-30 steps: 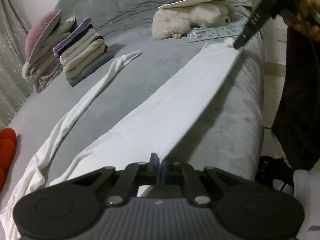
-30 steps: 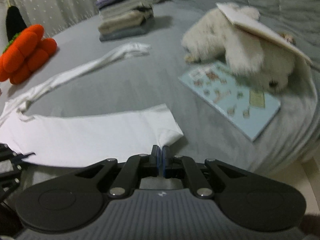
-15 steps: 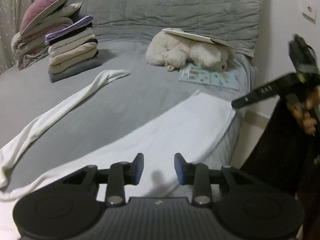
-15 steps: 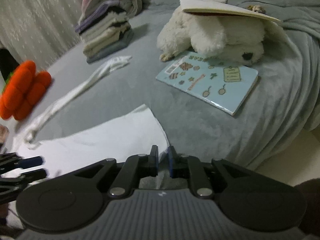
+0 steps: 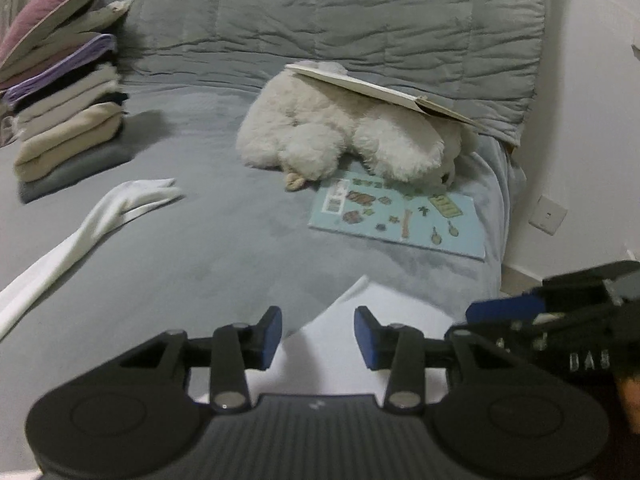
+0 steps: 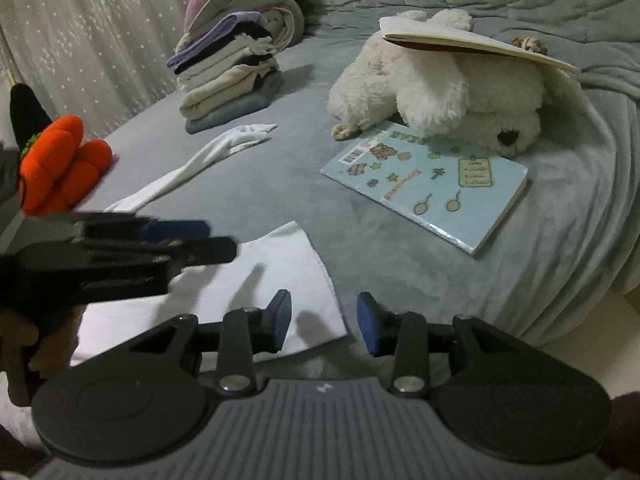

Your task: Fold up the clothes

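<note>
Both grippers hang over the near edge of the bed (image 5: pixel 224 264) with nothing between their pads: the left gripper (image 5: pixel 318 336) has its jaws opening above a corner of the white garment (image 6: pixel 256 276), and the right gripper (image 6: pixel 323 322) is opening too, beside the same folded end. The garment lies flat near the edge, one long sleeve (image 5: pixel 100 216) trailing away toward the stack of folded clothes (image 6: pixel 230 80). My reading is that a fold has just been laid down and the next one has to be set up. To do it well, each gripper should take a fresh hold on a single layer at the cloth's edge, the two well apart, and the sleeve should be brought in before folding the body over. Counted: two grippers, one white garment, one stack of folded clothes, one white plush dog (image 5: pixel 352 136), one light-blue book (image 6: pixel 436 184), one open booklet (image 6: pixel 472 42) on the plush, one orange plush toy (image 6: pixel 60 164).
</note>
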### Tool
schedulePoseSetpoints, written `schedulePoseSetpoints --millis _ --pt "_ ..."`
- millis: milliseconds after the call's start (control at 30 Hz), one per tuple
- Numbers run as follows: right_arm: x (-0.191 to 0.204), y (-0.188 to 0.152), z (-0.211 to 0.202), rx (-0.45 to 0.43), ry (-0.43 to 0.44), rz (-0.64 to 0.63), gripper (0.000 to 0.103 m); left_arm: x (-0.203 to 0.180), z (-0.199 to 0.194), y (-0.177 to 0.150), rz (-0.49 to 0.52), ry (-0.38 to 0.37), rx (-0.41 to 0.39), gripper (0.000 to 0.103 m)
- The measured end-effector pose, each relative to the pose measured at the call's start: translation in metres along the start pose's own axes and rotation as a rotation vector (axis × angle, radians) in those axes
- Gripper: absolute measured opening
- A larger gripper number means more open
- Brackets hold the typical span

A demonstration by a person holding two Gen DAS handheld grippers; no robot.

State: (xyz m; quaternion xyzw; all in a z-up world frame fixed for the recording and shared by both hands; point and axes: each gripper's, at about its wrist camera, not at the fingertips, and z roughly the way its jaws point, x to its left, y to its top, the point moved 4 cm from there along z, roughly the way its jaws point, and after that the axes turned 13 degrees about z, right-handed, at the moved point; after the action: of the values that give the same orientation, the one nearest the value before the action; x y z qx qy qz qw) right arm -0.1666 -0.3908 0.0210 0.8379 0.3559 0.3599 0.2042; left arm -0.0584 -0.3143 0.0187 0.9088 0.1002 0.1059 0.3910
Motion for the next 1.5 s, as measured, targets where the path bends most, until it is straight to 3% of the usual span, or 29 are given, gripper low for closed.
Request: schedulePoseSetpoints --millis 167,233,267,333,600,867,967,1033,1067,1167,1200,1333,1400,1500 --pt "-0.002 -0.001 0.007 0.015 -0.023 -0.017 0.036 -0.006 0.022 0.007 -0.001 -0.026 0.023 0.039" --pt "0.000 -0.002 0.008 0.012 -0.034 -0.039 0.028 -0.008 0.028 0.006 -0.020 -0.043 0.029 0.027" --pt "0.002 -0.003 0.008 0.010 -0.037 -0.052 0.020 -0.009 0.029 0.006 -0.030 -0.048 0.024 0.023" --pt "0.003 -0.003 0.009 0.009 -0.029 -0.061 0.002 -0.011 0.029 0.005 -0.058 -0.059 0.002 0.003" --pt "0.001 0.003 -0.014 -0.109 -0.033 -0.044 0.002 -0.014 0.012 0.025 -0.134 -0.025 -0.168 0.003" --pt "-0.001 0.003 0.002 -0.055 -0.099 -0.041 0.002 -0.016 0.050 0.016 -0.140 -0.006 -0.090 0.003" --pt "0.001 0.003 0.003 -0.053 -0.109 -0.041 0.004 -0.017 0.052 0.011 -0.157 0.001 -0.099 0.003" --pt "0.002 0.003 0.003 -0.056 -0.115 -0.039 0.005 -0.017 0.048 0.011 -0.168 0.001 -0.103 0.005" --pt "0.002 0.003 0.003 -0.061 -0.116 -0.038 0.013 -0.016 0.046 0.011 -0.174 0.005 -0.104 0.007" --pt "0.005 0.004 0.001 -0.066 -0.113 -0.035 0.015 -0.013 0.036 0.010 -0.188 0.019 -0.105 0.026" --pt "0.006 0.004 0.001 -0.066 -0.109 -0.034 0.016 -0.012 0.032 0.009 -0.191 0.031 -0.110 0.037" --pt "0.012 0.004 0.000 -0.075 -0.111 -0.044 0.035 -0.002 0.011 0.001 -0.216 0.069 -0.126 0.050" --pt "0.016 0.004 -0.001 -0.084 -0.112 -0.057 0.037 0.004 -0.001 -0.005 -0.224 0.095 -0.133 0.058" --pt "0.024 0.004 -0.002 -0.092 -0.116 -0.076 0.037 0.017 -0.021 -0.015 -0.231 0.145 -0.143 0.062"
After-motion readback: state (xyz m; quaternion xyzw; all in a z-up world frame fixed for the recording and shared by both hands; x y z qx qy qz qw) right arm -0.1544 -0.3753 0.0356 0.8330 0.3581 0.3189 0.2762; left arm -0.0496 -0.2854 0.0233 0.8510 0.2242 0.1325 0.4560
